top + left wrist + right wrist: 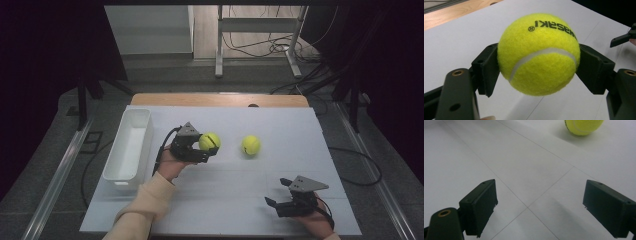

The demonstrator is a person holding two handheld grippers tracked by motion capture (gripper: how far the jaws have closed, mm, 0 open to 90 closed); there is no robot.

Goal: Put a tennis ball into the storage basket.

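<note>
White bin [129,145] at surface [225,200] left edge, nothing visible inside. Left gripper [206,150] clamps held tennis ball [209,142] just right of bin: yellow felt, white seam, black lettering. Second tennis ball [250,145] lies near. Right gripper [279,191] spread wide, holding nothing.

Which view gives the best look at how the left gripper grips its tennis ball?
The left gripper view: the held ball is close up, with a pad pressed on each side. The high view shows it small in the left gripper, its contact points hard to make out. The right gripper view has the other ball.
</note>
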